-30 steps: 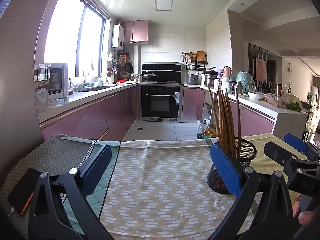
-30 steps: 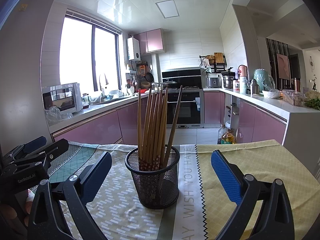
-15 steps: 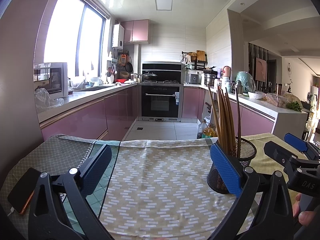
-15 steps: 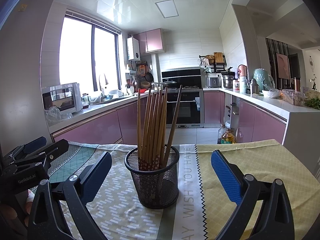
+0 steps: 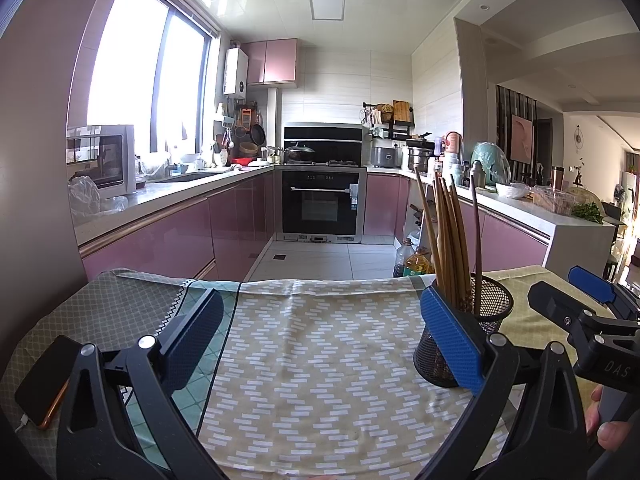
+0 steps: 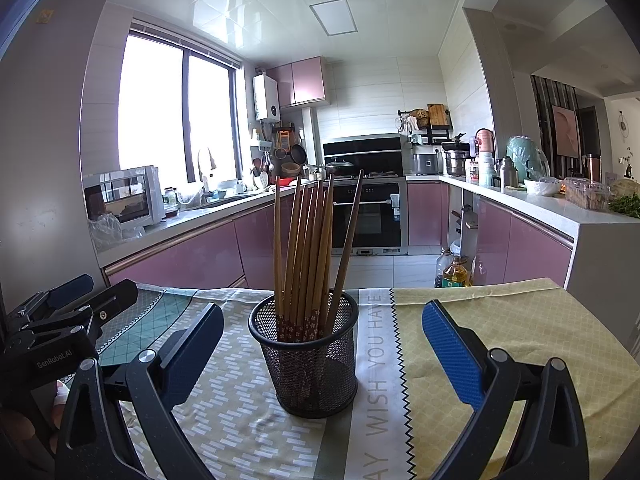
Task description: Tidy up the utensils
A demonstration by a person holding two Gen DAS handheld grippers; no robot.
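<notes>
"WISH YOU HAVE" on tablecloth (image 6: 378, 364), "GenRobot.AI" on left tool (image 6: 72, 304)

Colours and patterns on my bench, as catalogued.
Cloth (image 6: 500, 320): a yellow diamond-check panel, a beige panel with white dashes, a teal grid panel, black zigzag trim and pale grey lettering. Mesh holder (image 6: 308, 360): black wire. Chopsticks (image 6: 308, 240): brown wood, the lower ends dark red with small white flowers. My right tool (image 6: 324, 344): black frame, blue textured pads. My left tool (image 5: 324, 340): the same black and blue. Phone (image 5: 42, 380): black face, orange edge, white cable. Cabinets (image 6: 192, 256): glossy pink.
</notes>
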